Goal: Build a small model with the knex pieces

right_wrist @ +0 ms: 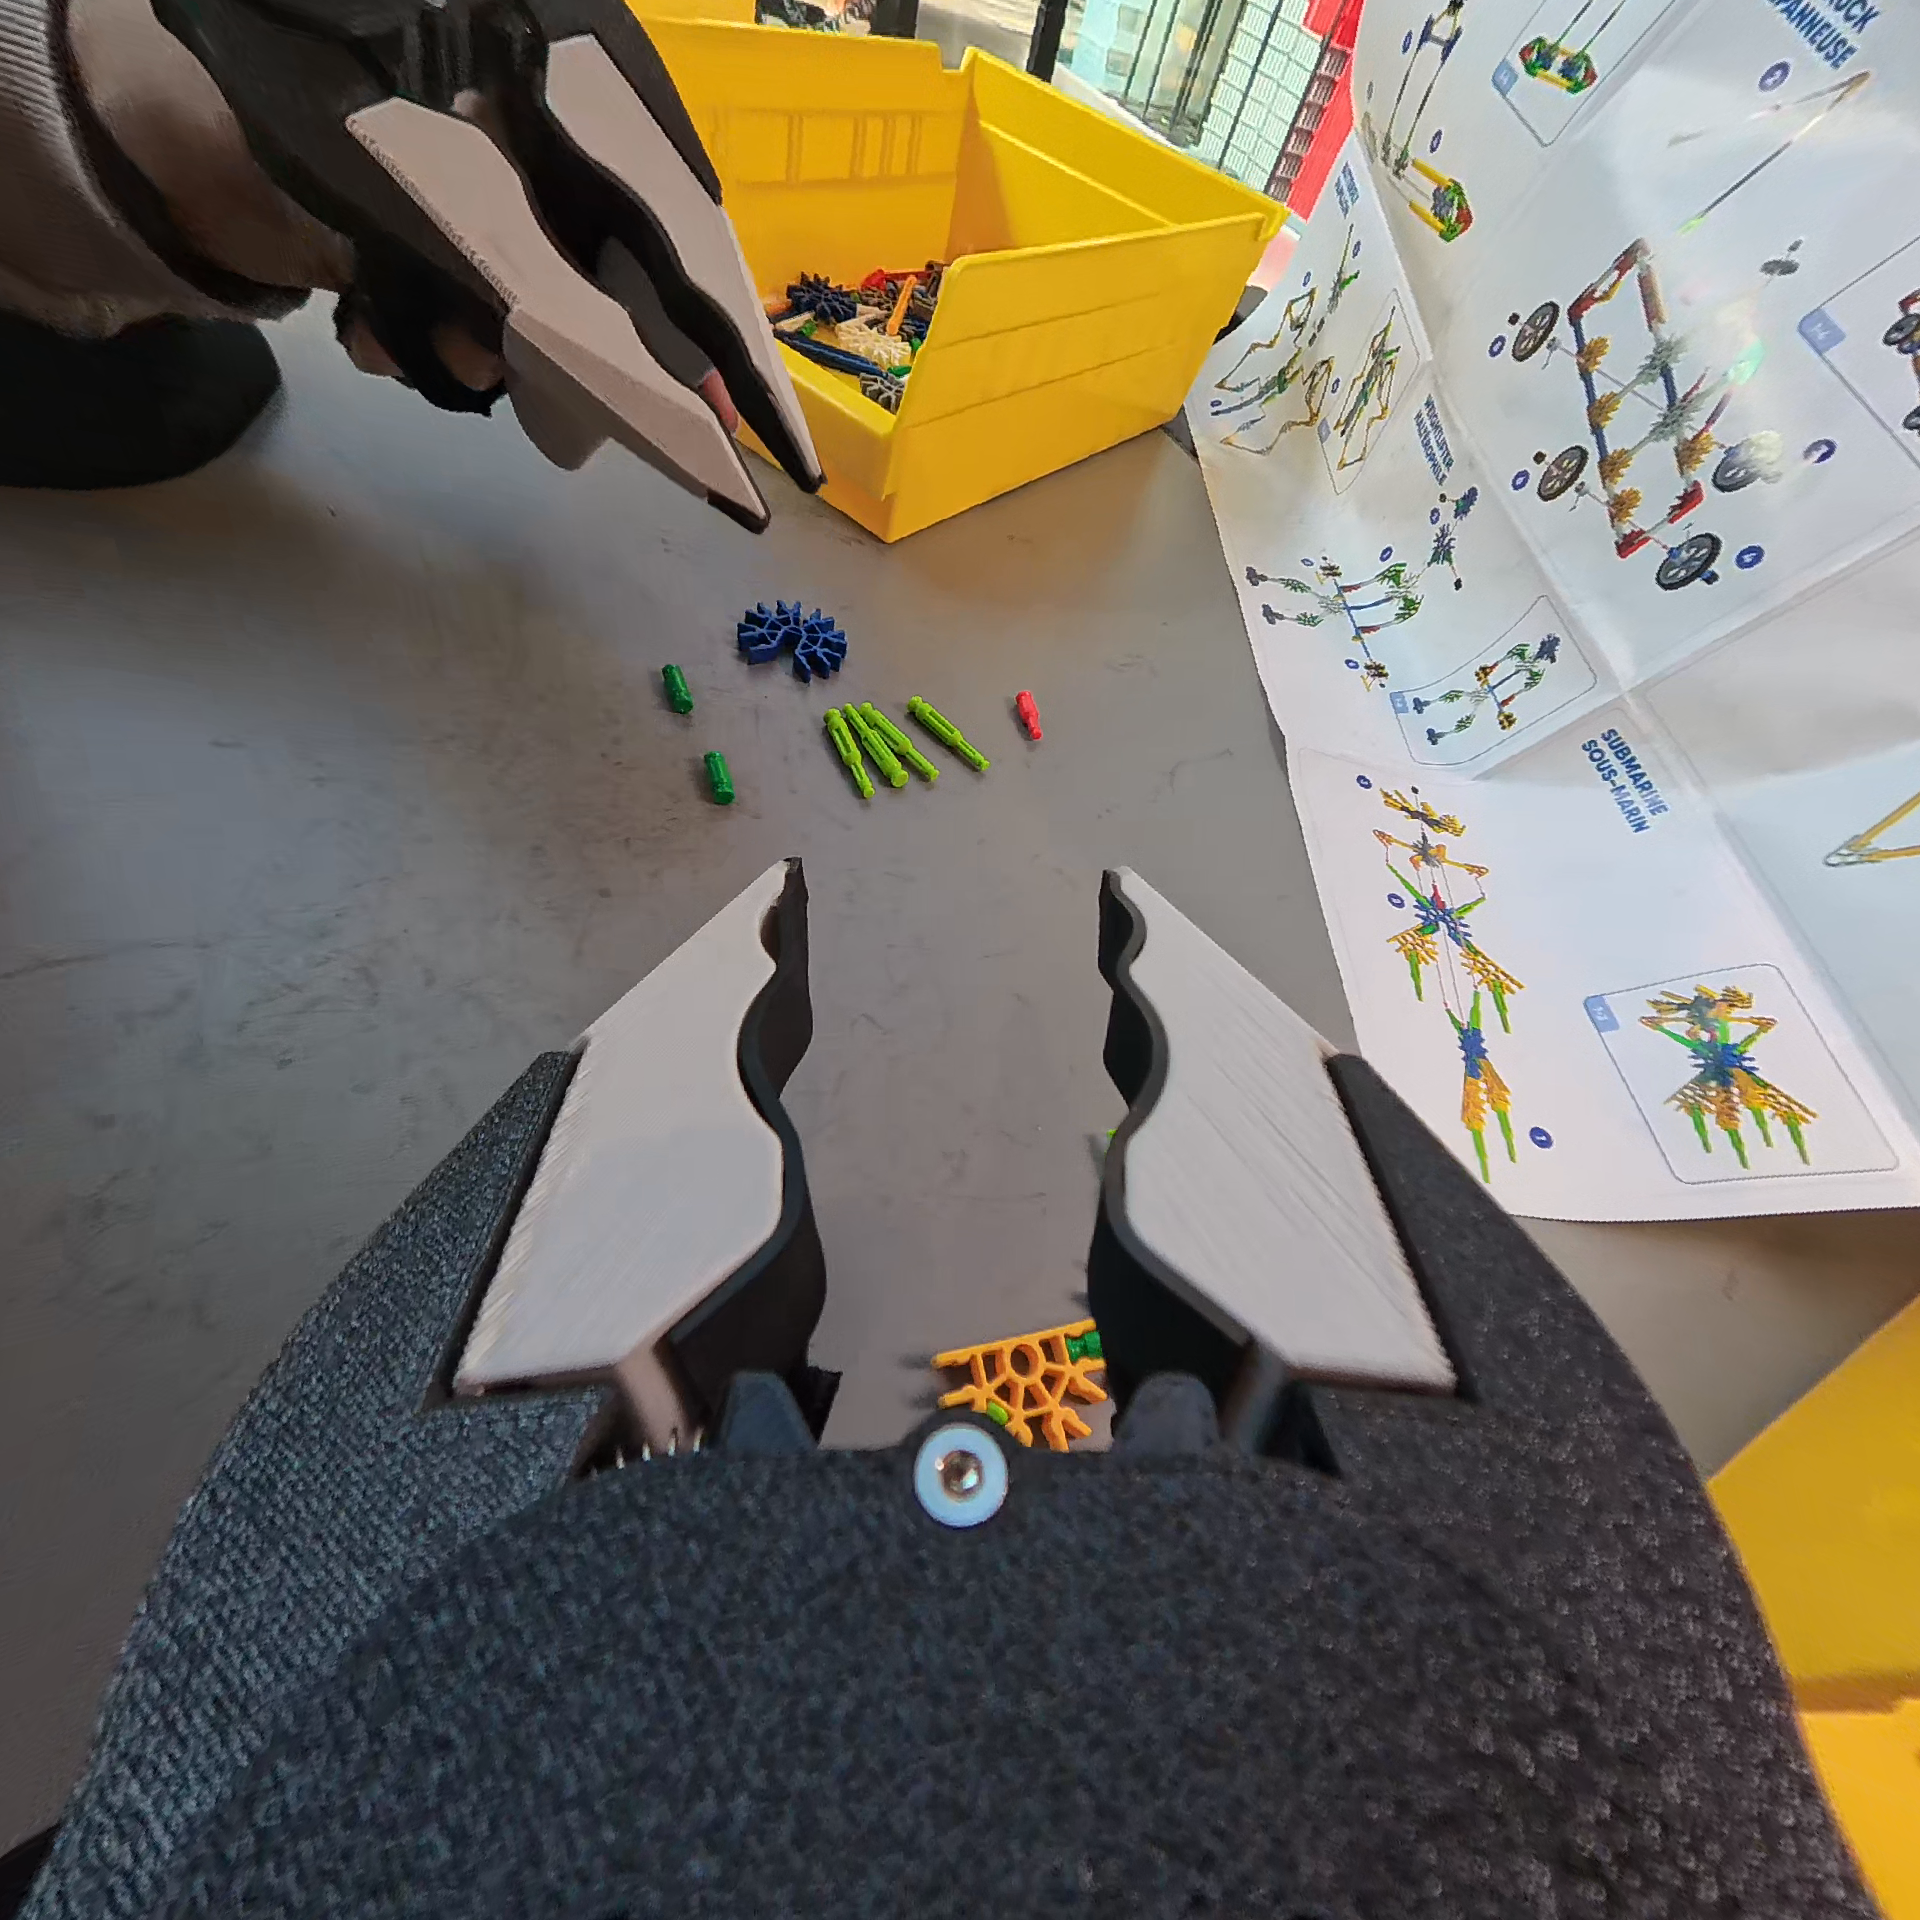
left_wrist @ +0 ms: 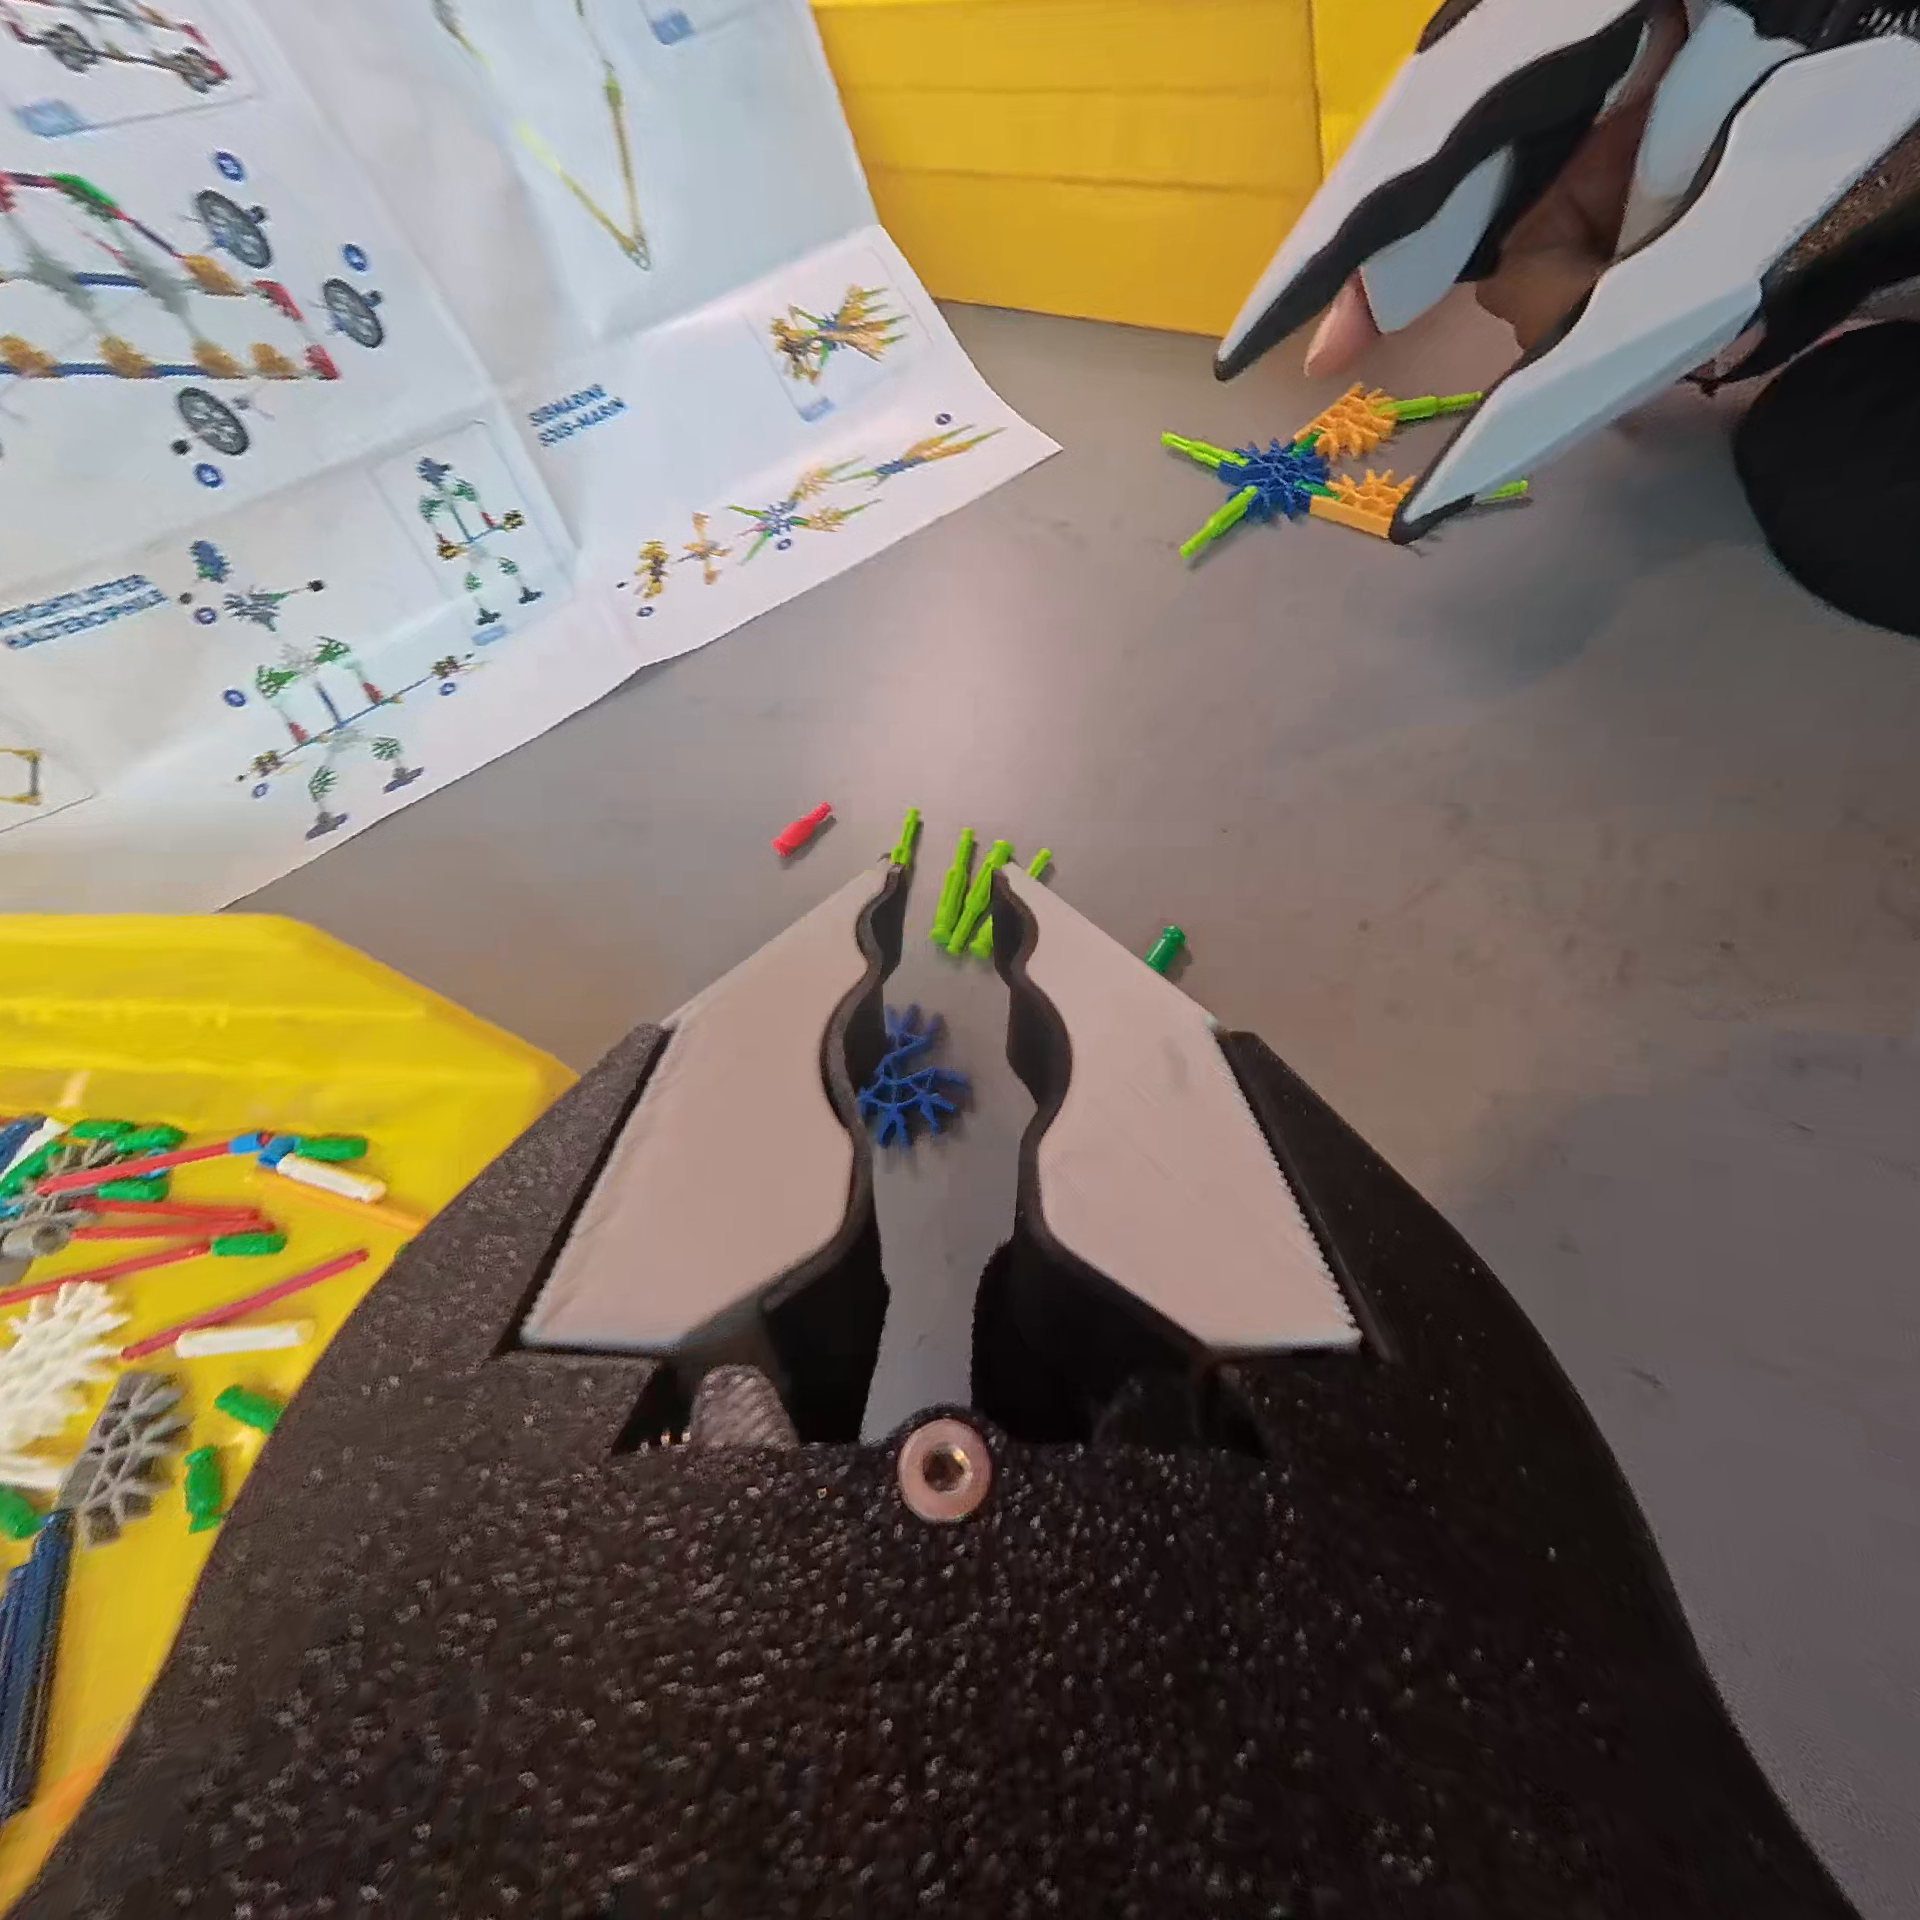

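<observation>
Left wrist view: left gripper point(left_wrist: 945, 878) part-open, empty, hovering above lime rods point(left_wrist: 966, 894) lying lengthwise between fingertips; right gripper point(right_wrist: 951, 873) wide, empty.

— Loose pieces lying on the grey table point(right_wrist: 312, 883)?
— One blue snowflake connector point(right_wrist: 793, 639). Lime-green rods point(right_wrist: 883, 743): four showing in the right wrist view, three bunched and one just beside. Two short dark-green rods point(right_wrist: 677, 688), lying apart. One short red rod point(right_wrist: 1028, 715).
— Built-up items?
— One small assembly point(left_wrist: 1304, 473) sitting in the left wrist view: one blue hub, two orange connectors, lime rods sticking out; their count is not showing clearly.
— Containers?
— Two yellow bins showing: one point(right_wrist: 1039, 416) holding mixed parts too jumbled to count, and another point(left_wrist: 1060, 156) standing behind the sheet.
— Paper?
— One unfolded instruction sheet point(right_wrist: 1662, 623).
— Grippers?
— Two appearing: left gripper point(left_wrist: 943, 878), right gripper point(right_wrist: 951, 868).
</observation>
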A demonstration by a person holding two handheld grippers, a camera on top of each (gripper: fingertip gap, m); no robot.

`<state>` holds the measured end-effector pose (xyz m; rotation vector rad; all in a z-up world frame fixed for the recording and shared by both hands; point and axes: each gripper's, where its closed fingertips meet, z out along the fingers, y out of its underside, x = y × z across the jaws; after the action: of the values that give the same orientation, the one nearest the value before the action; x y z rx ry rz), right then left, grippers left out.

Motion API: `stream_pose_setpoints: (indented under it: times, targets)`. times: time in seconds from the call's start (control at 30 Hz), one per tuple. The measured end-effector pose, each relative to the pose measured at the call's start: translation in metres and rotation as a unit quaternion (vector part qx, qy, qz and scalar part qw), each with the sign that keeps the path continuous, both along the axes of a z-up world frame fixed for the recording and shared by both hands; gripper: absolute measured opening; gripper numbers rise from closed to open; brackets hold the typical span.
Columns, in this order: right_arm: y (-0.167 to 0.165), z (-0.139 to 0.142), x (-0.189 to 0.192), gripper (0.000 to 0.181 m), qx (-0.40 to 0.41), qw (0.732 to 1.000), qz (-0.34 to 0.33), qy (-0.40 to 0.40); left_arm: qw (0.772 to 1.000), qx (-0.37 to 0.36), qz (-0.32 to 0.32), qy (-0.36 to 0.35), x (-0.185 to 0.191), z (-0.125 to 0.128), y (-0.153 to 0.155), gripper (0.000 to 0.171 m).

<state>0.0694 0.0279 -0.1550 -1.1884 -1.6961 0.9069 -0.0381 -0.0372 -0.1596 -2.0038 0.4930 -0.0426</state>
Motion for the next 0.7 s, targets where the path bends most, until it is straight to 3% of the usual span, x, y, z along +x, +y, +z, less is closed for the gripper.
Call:
stream_pose_setpoints:
  times: [0.2, 0.37, 0.53, 0.7]
  targets:
    - [-0.002, -0.005, -0.007, 0.051, 0.0, 1.0, -0.009, 0.008, 0.997, 0.064, 0.031, -0.043, -0.019, 0.017, -0.007, 0.018]
    - [-0.019, 0.02, -0.022, 0.049, -0.067, 0.996, -0.004, 0.059, 0.985, 0.12, 0.071, -0.1, -0.047, 0.033, -0.013, 0.004]
    - [-0.045, 0.012, -0.049, 0.049, -0.06, 0.997, 0.03, 0.025, 0.996, 0.03, 0.047, -0.074, -0.049, 0.001, -0.017, 0.007]
    - [-0.076, -0.035, -0.062, 0.054, -0.04, 0.984, 0.118, -0.13, 0.994, -0.081, 0.034, -0.07, -0.039, -0.04, -0.02, 0.037]
